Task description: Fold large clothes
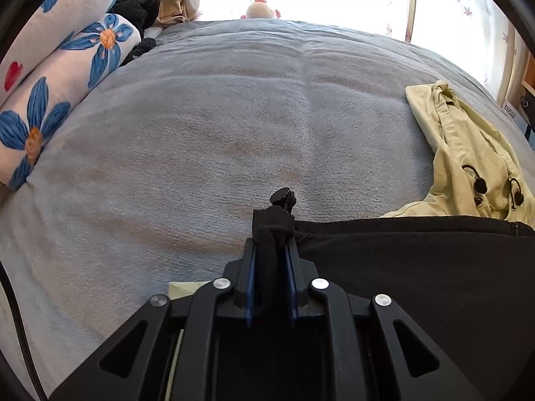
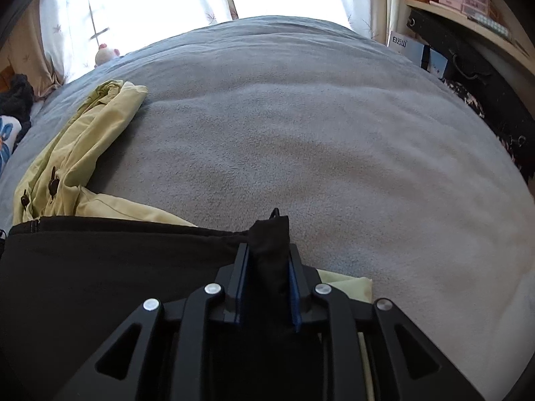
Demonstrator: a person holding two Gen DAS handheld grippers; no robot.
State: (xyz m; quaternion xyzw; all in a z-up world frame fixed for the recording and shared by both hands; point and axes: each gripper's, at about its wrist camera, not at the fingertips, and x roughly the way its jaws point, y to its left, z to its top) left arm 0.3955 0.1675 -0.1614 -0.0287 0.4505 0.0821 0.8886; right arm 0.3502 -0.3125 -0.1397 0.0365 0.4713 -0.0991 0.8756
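A black garment (image 1: 418, 267) is stretched between my two grippers above a grey blanket. My left gripper (image 1: 271, 234) is shut on its left corner, where a black toggle (image 1: 282, 196) sticks out past the fingertips. My right gripper (image 2: 269, 237) is shut on the garment's right corner (image 2: 100, 267). A pale yellow-green jacket (image 1: 468, 153) with black cord stoppers lies on the bed beyond the black edge; it also shows in the right wrist view (image 2: 83, 140). Part of it lies under the black garment (image 2: 347, 284).
The grey fleece blanket (image 1: 217, 127) covers the bed. Floral pillows (image 1: 67, 67) and a dark cloth (image 1: 140, 3) lie at the left. A plush toy (image 1: 260, 8) sits by the curtained window. Shelves and boxes (image 2: 468, 6) stand at the right.
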